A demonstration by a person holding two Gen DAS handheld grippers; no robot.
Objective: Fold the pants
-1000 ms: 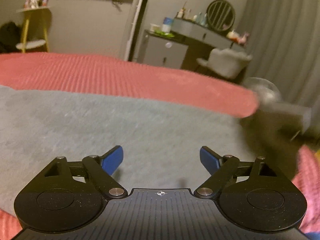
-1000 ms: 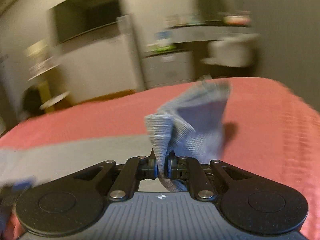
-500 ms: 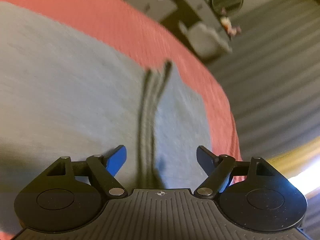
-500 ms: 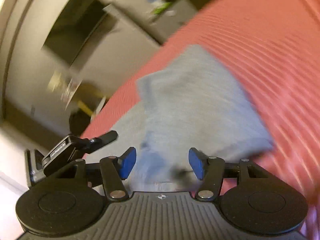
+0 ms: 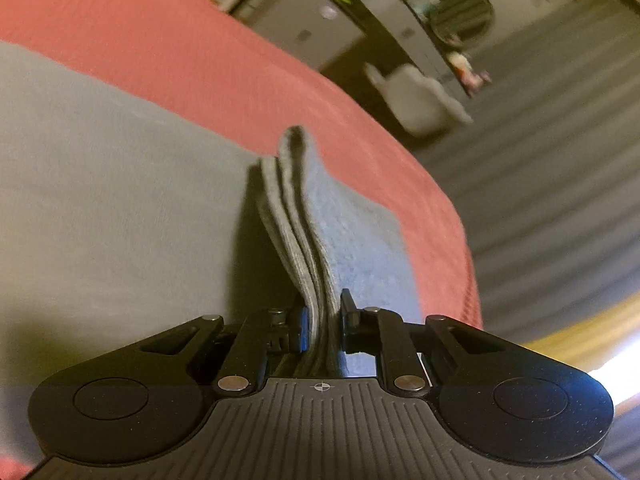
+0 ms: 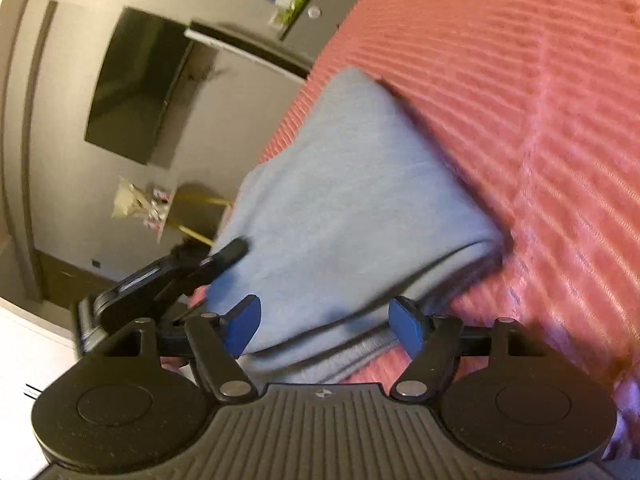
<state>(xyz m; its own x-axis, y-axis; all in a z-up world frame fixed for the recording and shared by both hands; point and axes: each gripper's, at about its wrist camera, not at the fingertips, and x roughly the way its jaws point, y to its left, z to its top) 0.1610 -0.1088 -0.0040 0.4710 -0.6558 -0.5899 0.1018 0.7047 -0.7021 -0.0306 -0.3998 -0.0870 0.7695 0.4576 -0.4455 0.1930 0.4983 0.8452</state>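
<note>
The grey pants (image 5: 100, 208) lie folded on the bed, spread over its ribbed pink bedspread (image 5: 192, 56); the left tool (image 5: 320, 328) is clamped on a stack of layered cuff or waistband edges, several ribbed bands of grey fabric pressed together between its blue-padded fingers (image 5: 303, 330); from that pinch the layered edge (image 5: 292, 220) rises in a narrow ridge away from the camera, with flat cloth falling to either side and a dark shadow along its left flank; the far tip of the ridge stands up just before the bedspread begins.

In the right wrist view the right tool (image 6: 325, 325) stands with its fingers spread wide apart, holding nothing; its blue pads (image 6: 241, 323) hover just above the near edge of the pants (image 6: 344, 200), where stacked layers show as a thick fold near the bedspread (image 6: 520, 100); the left tool (image 6: 224, 258) appears there as a dark, blurred shape at the left edge of the cloth, touching it.

Beyond the bed, a grey cabinet (image 5: 308, 28) and a round mirror (image 5: 462, 12) stand against the wall beside a pale chair (image 5: 416, 100); grey curtains (image 5: 560, 152) hang to the right; a dark screen (image 6: 136, 84) is mounted on the wall in the right wrist view; both views are tilted and somewhat blurred.
</note>
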